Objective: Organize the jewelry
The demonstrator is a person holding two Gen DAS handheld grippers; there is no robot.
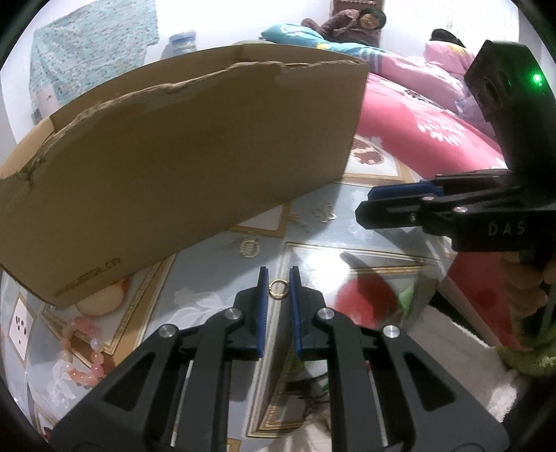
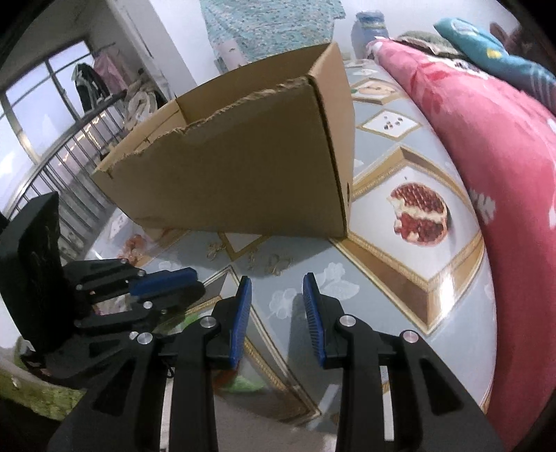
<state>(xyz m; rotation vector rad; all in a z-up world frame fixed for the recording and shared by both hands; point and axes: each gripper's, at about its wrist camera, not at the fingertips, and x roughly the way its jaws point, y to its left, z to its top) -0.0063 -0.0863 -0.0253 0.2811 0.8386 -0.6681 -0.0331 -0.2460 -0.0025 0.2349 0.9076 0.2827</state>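
A small gold ring (image 1: 278,289) lies on the patterned tabletop, between the blue pads of my left gripper (image 1: 278,278). The pads touch its two sides and the jaws are nearly shut on it. In the right wrist view the left gripper (image 2: 196,283) shows from the side at the left, and the ring is hidden behind its fingers. My right gripper (image 2: 276,287) hovers open over the table with nothing between its pads. In the left wrist view the right gripper (image 1: 367,202) sits to the right of the ring. A pink bead bracelet (image 1: 80,351) lies at the lower left.
An open cardboard box (image 1: 173,156) (image 2: 243,156) with a torn rim stands just beyond both grippers. A red and pink quilt (image 2: 486,156) bulges along the table's right side. A hand (image 1: 524,285) holds the right gripper. A person (image 1: 358,24) sits far back.
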